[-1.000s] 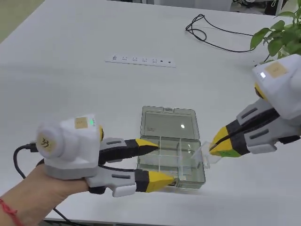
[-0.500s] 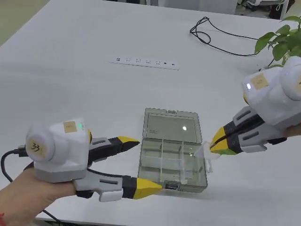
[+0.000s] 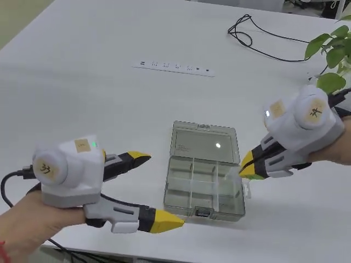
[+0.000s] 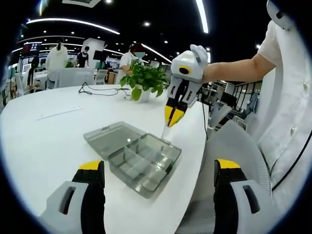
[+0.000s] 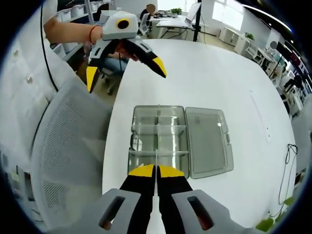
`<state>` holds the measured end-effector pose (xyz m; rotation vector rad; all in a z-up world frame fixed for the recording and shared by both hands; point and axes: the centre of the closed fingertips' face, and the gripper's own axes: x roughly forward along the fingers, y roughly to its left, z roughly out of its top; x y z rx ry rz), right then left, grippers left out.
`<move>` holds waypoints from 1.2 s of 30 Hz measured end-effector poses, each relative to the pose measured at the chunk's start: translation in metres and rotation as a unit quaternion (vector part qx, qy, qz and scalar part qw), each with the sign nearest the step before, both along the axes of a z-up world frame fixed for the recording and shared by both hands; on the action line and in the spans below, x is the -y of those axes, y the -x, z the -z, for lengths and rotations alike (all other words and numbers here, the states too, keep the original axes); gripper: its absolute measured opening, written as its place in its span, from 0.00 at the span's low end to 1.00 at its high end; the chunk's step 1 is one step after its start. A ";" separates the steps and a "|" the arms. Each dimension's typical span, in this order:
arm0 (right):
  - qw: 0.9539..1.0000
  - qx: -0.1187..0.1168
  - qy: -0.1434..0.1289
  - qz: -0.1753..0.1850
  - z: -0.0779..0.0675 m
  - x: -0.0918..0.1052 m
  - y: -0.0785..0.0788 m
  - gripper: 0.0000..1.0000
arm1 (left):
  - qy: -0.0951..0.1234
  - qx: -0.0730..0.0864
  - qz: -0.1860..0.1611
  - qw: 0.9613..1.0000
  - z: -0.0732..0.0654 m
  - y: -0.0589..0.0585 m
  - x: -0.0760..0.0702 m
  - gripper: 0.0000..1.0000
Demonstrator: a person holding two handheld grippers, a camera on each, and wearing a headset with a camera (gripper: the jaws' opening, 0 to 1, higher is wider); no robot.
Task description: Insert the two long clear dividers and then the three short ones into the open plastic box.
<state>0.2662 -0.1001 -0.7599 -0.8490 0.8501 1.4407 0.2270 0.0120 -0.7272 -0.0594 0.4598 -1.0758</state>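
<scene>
With several clear dividers (image 3: 192, 178) already standing in the open box (image 3: 203, 212) on the table (image 3: 82, 82), their number too hard to count, the right gripper (image 3: 245, 170) was clamped on a further divider (image 3: 239, 178) at the box's right rim. The left gripper (image 3: 163, 189) hung just beside the box's left side, jaws wide apart and empty. The job looked well advanced, with at least the held piece yet to be seated.

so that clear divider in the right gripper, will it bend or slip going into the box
Probably stiff: the clear divider juts straight from the right gripper without drooping. Likely slippery, being thin and glossy. The box looks light, so it may slide when pressed.
</scene>
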 end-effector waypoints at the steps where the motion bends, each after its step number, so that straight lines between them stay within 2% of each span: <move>1: 1.000 0.000 0.002 -0.001 0.003 0.001 -0.001 0.03 | -0.001 0.000 -0.001 1.000 0.000 0.000 0.000 0.96; 5: 1.000 -0.001 0.004 0.000 0.010 0.000 -0.004 0.03 | -0.002 -0.001 -0.008 1.000 0.003 -0.003 -0.003 1.00; 21: 1.000 -0.012 0.010 0.003 0.019 -0.003 -0.005 0.03 | -0.002 -0.005 -0.014 1.000 0.005 -0.002 -0.004 1.00; 30: 0.999 -0.035 -0.017 0.029 0.019 -0.003 -0.003 0.03 | 0.002 -0.005 -0.015 1.000 0.004 -0.003 -0.003 0.99; 36: 0.999 -0.027 -0.030 0.022 0.020 -0.003 -0.003 0.03 | 0.006 -0.004 -0.017 1.000 0.002 -0.004 -0.002 1.00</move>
